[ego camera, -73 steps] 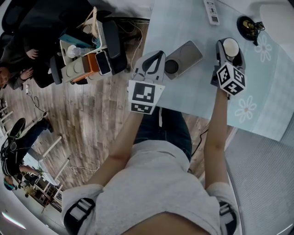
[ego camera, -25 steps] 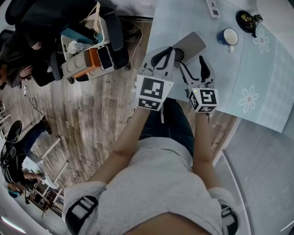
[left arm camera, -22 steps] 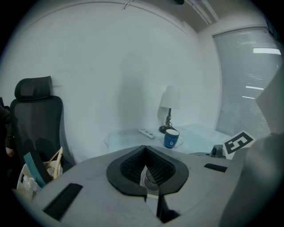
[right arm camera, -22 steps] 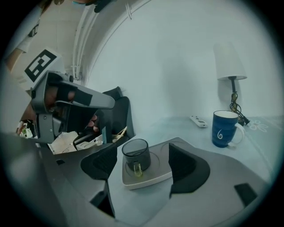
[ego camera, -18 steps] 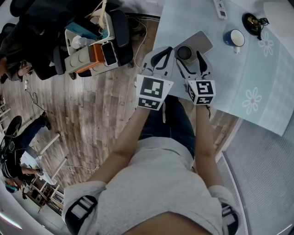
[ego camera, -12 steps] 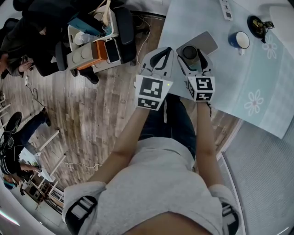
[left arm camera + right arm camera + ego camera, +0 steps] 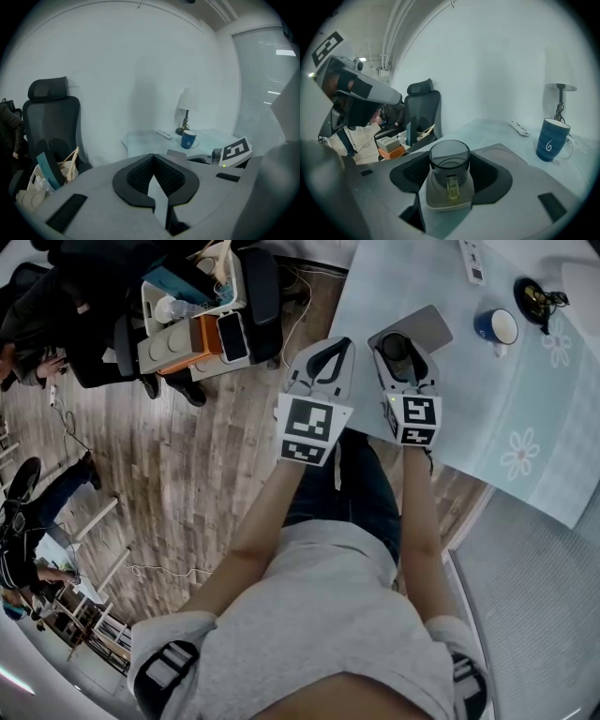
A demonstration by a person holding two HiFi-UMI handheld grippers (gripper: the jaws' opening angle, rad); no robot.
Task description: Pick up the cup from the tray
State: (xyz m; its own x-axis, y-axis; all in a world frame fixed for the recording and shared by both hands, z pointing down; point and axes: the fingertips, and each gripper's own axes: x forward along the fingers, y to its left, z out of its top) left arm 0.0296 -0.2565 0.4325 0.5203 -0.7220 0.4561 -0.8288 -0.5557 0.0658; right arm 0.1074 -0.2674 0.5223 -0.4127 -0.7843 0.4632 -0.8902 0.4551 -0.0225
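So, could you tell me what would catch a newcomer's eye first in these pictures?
The dark smoky glass cup on the grey rounded tray at the near edge of the pale blue table, clasped by the jaws of the right gripper, which have just been closing. Farther along stands a blue ceramic mug; the left gripper, jaws together and empty, hangs just off the table's edge.

cup (image 7: 449, 161): smoky dark grey, see-through
tray (image 7: 427, 326): plain grey
mug (image 7: 553, 133): blue, white swirl on its side, white inside
tabletop (image 7: 487, 399): pale blue-green with white flowers
floor (image 7: 187, 474): brown-grey wood grain
chair (image 7: 51, 117): black
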